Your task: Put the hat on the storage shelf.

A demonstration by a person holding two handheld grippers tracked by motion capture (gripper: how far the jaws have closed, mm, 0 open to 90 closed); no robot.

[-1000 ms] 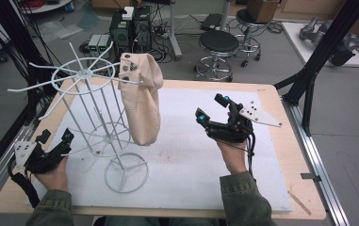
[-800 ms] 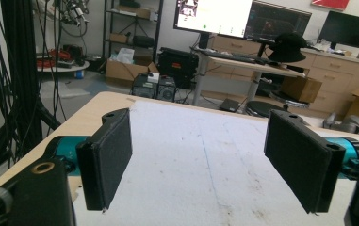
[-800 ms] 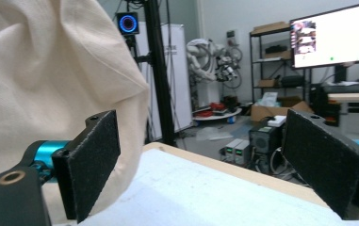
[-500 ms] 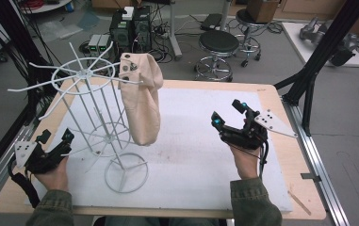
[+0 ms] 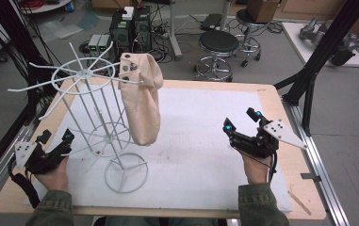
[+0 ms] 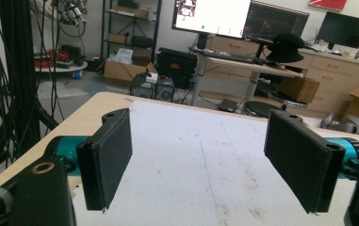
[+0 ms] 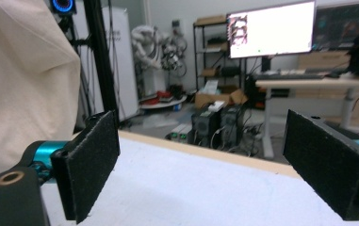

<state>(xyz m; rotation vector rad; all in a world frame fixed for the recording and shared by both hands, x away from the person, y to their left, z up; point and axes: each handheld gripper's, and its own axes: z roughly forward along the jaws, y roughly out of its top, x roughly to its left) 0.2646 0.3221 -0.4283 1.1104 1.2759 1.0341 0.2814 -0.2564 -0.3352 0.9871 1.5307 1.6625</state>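
A white wire rack (image 5: 97, 117) with spoked arms stands on the table's left half. From one of its arms hangs a beige cloth bag (image 5: 142, 101), also at the left edge of the right gripper view (image 7: 21, 84). My left gripper (image 5: 54, 137) rests at the table's left edge beside the rack's base, open and empty, jaws wide apart (image 6: 200, 174). Over the right side of the table my right gripper (image 5: 241, 121) is held open with nothing between its pads (image 7: 215, 165), well clear of the bag.
A white mat (image 5: 200, 155) covers most of the wooden table (image 5: 271, 94). Black frame posts (image 5: 318, 61) rise at the right edge and back left. Stools, computers and cables sit on the floor behind the table.
My right gripper has drawn back to the right and toward the person, away from the hanging bag. The left gripper and the rack have stayed put.
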